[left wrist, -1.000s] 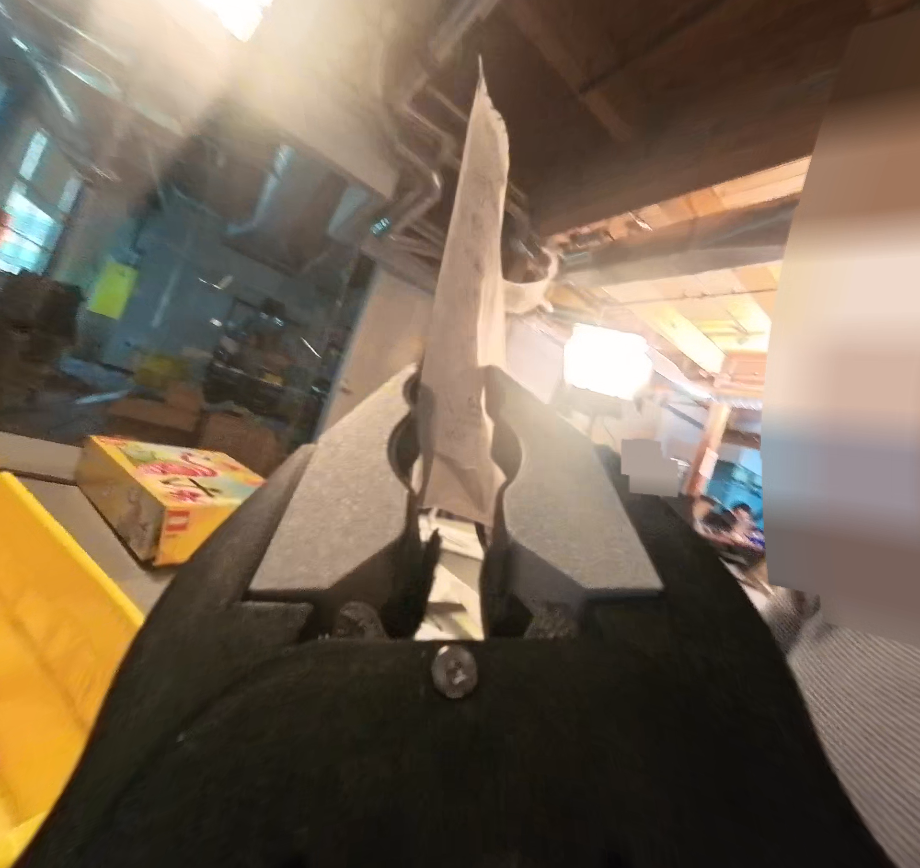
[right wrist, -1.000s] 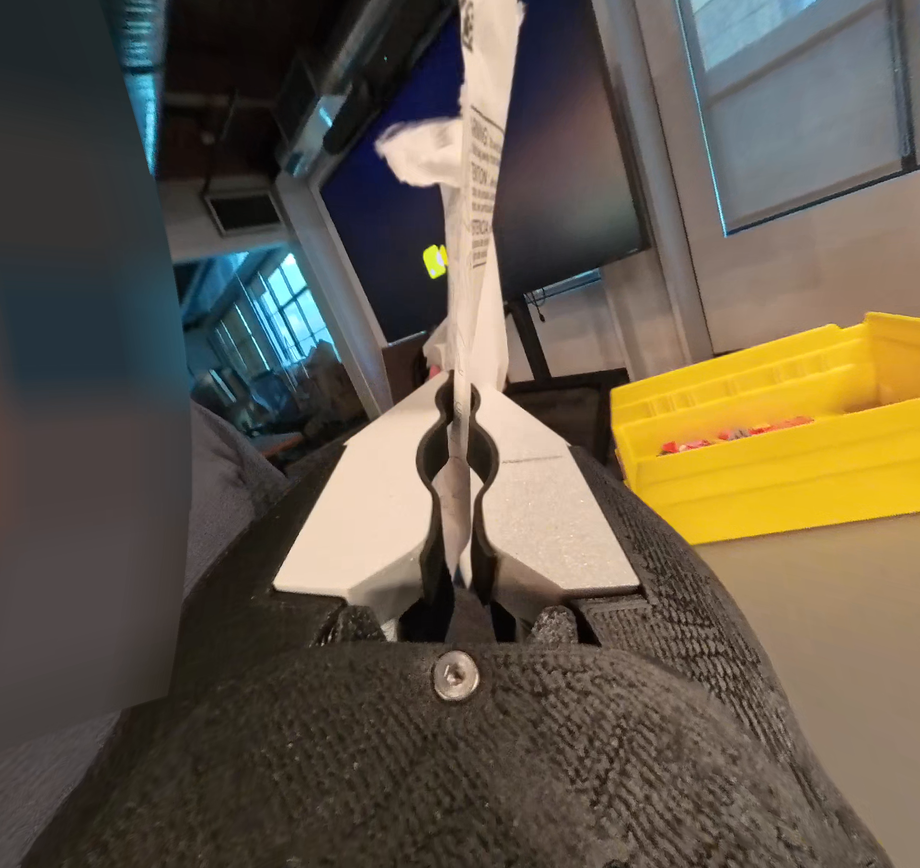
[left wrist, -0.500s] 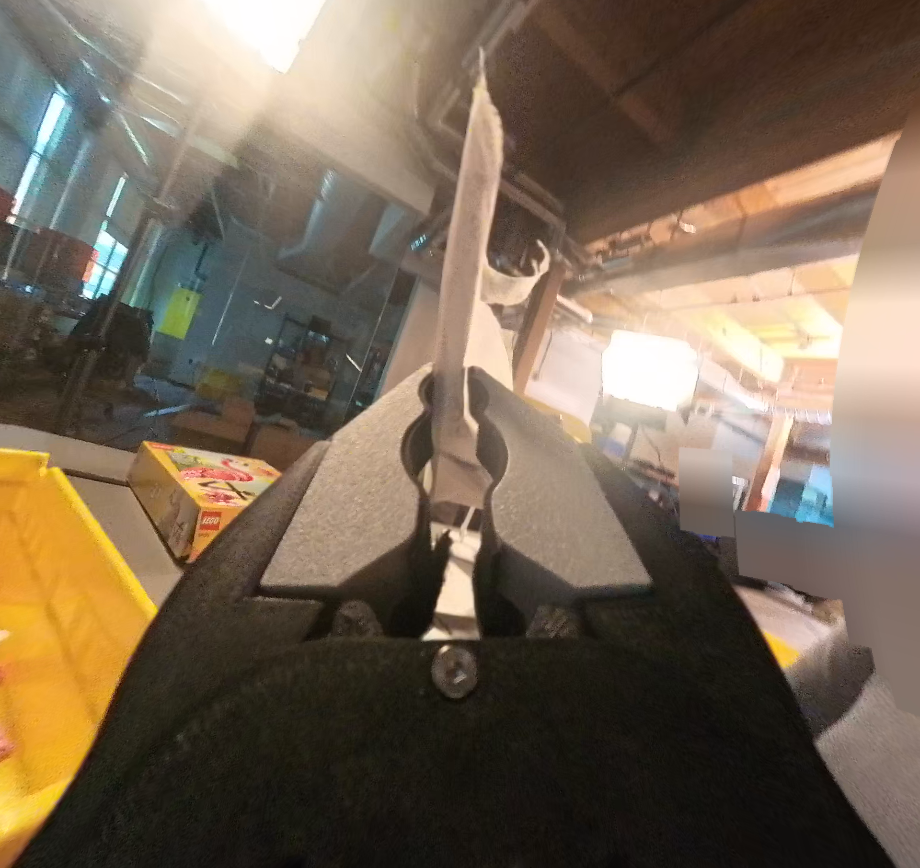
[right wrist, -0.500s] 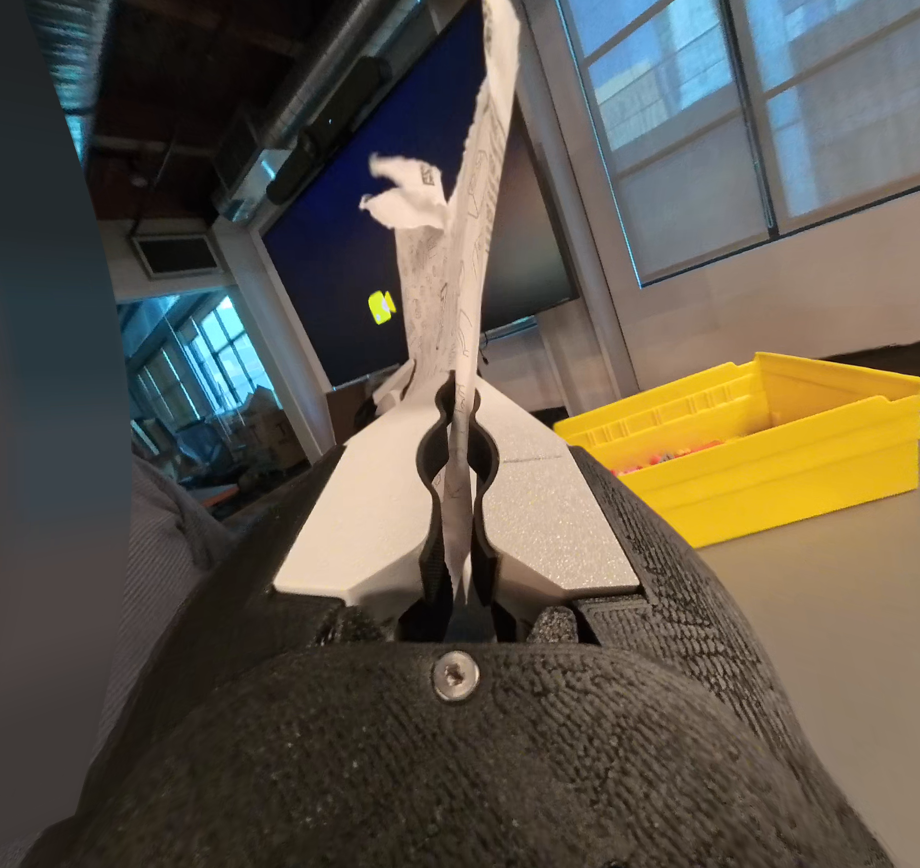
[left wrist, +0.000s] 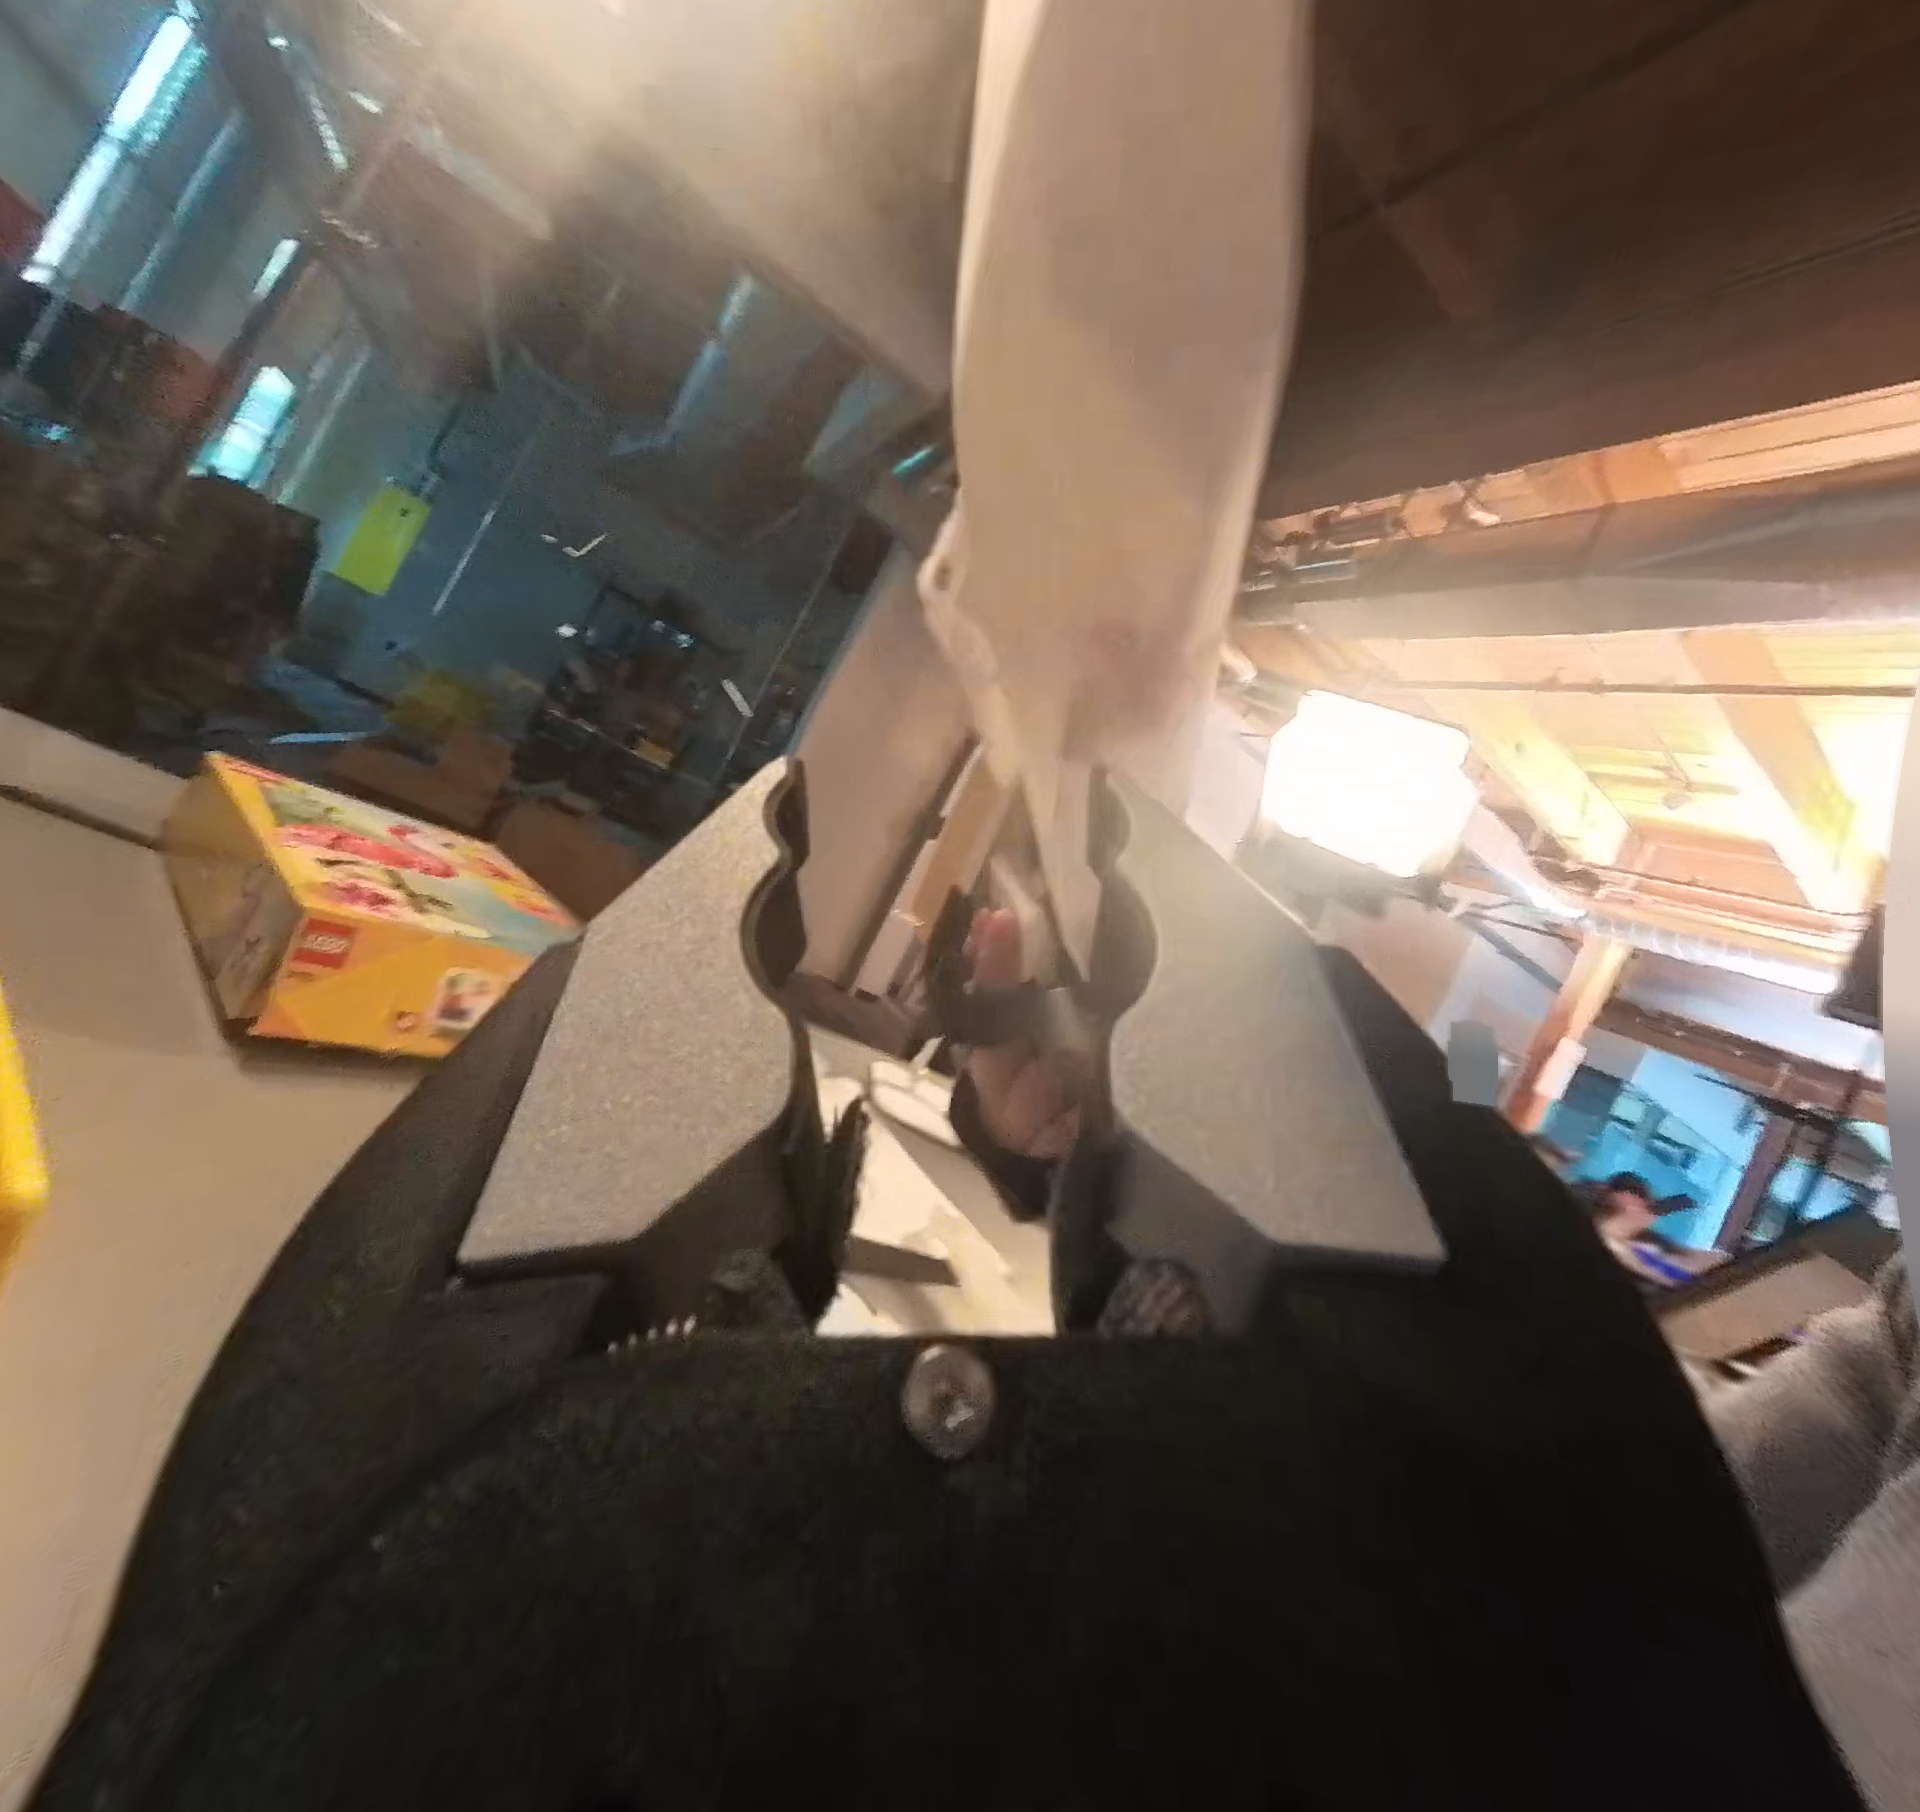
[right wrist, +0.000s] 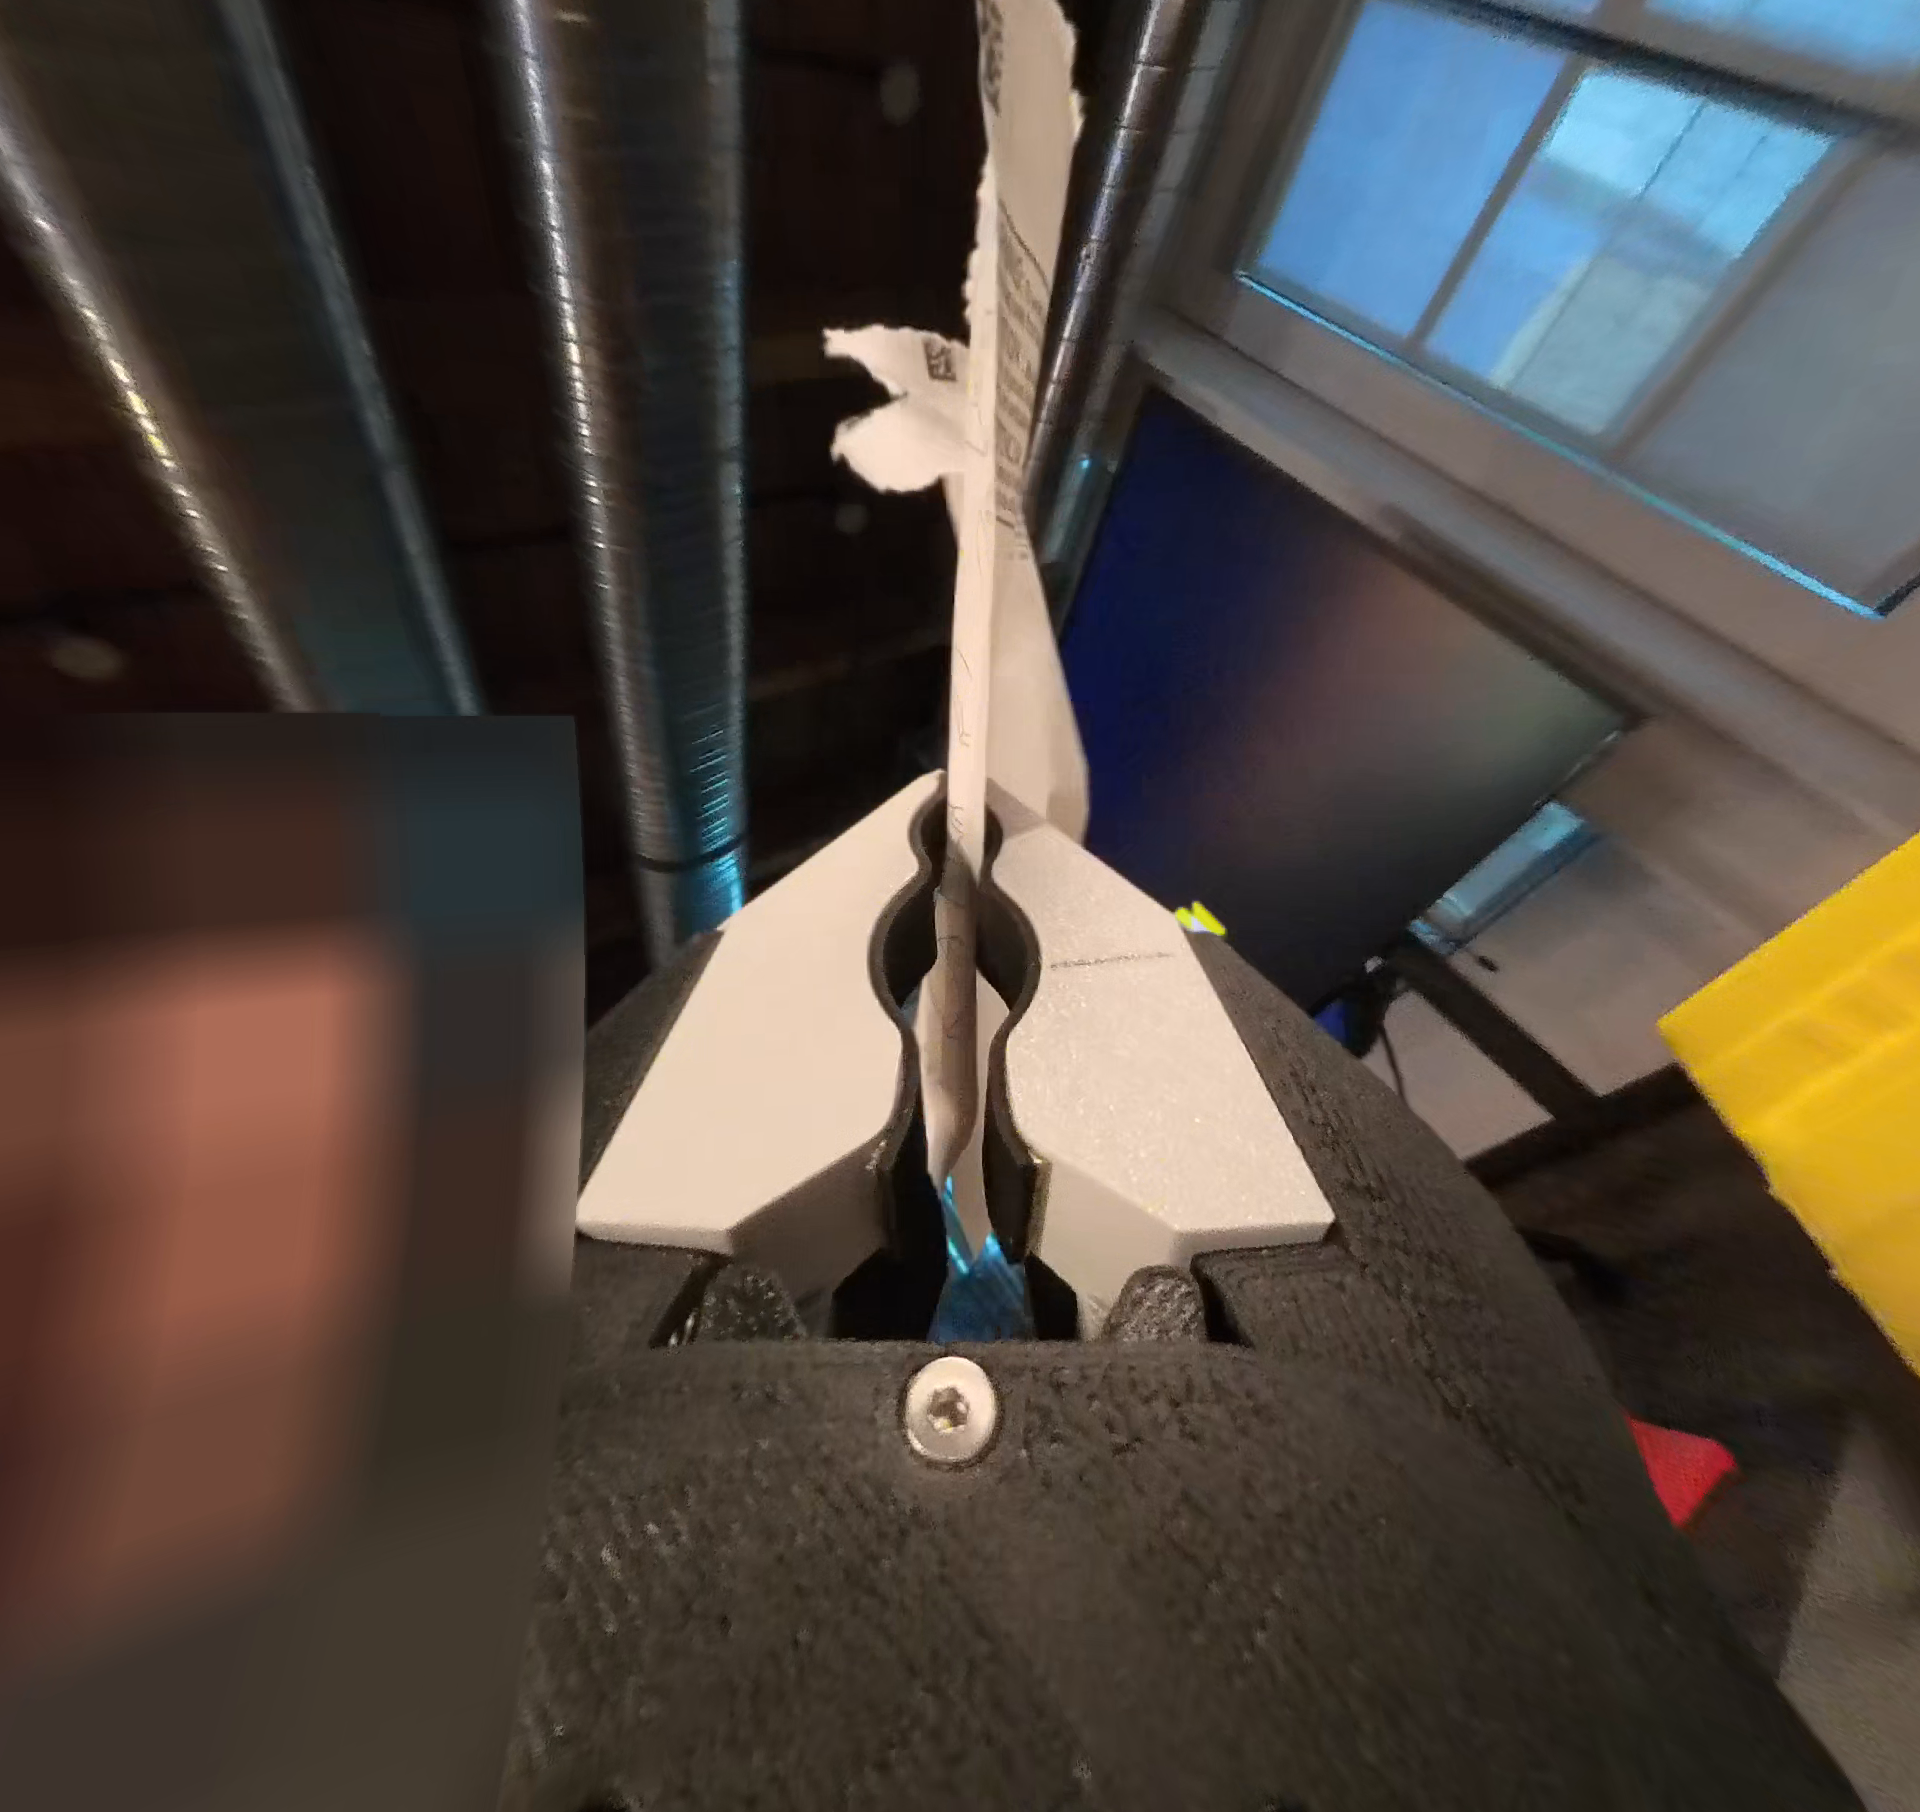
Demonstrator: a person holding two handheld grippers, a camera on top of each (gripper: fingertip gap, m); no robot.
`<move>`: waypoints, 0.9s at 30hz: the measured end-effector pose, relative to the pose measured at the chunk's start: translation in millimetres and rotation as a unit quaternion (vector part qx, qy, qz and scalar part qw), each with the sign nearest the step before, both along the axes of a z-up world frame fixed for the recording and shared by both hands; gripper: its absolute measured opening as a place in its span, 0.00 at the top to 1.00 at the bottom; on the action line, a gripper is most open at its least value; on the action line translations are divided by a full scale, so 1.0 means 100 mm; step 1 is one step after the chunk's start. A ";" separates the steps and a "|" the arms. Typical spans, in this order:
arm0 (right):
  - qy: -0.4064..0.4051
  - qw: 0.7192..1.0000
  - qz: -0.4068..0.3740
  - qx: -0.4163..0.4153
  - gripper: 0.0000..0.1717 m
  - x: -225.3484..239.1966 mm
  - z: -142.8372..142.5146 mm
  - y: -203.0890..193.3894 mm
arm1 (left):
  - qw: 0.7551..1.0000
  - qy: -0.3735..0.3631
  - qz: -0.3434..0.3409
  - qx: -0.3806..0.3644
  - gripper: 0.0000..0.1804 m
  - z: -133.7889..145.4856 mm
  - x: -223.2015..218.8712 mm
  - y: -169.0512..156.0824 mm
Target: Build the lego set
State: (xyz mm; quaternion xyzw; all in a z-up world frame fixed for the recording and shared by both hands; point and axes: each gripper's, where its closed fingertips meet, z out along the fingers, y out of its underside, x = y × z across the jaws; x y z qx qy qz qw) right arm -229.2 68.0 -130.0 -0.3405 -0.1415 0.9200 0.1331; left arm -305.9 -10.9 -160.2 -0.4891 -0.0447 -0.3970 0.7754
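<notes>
The left gripper [left wrist: 945,806] stands wide open, a blurred pale paper bag [left wrist: 1122,328] hanging down against its right finger [left wrist: 1117,869] with clear space to the other finger, so nothing is clamped there, while a yellow toy box [left wrist: 353,921] lies on the table [left wrist: 135,1191] off to the left. Over on the other side, the right gripper [right wrist: 961,817] is closed tight on a torn white printed paper strip [right wrist: 1013,391], both pads pressing it as it stands straight up, with a yellow bin [right wrist: 1808,1066] at the right edge and a dark screen [right wrist: 1299,713] behind
</notes>
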 end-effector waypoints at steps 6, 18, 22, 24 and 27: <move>-0.019 1.000 0.019 0.010 1.00 -0.14 -0.05 -0.16 | 0.997 0.007 -0.043 0.064 0.80 0.22 0.21 -0.15; -0.001 0.985 -0.157 0.075 1.00 0.55 0.24 0.35 | 0.831 0.342 0.344 -0.274 0.45 -0.99 -0.93 0.51; -0.003 0.971 -0.218 0.103 1.00 0.85 0.35 0.47 | 0.746 0.407 0.366 -0.379 0.63 -1.50 -1.12 0.69; -0.005 0.967 -0.231 0.107 1.00 0.93 0.37 0.50 | 0.726 0.417 0.371 -0.401 0.87 -1.62 -1.16 0.71; -0.003 0.966 -0.236 0.109 1.00 1.00 0.39 0.52 | 0.715 0.446 0.364 -0.397 0.98 -1.69 -1.07 0.73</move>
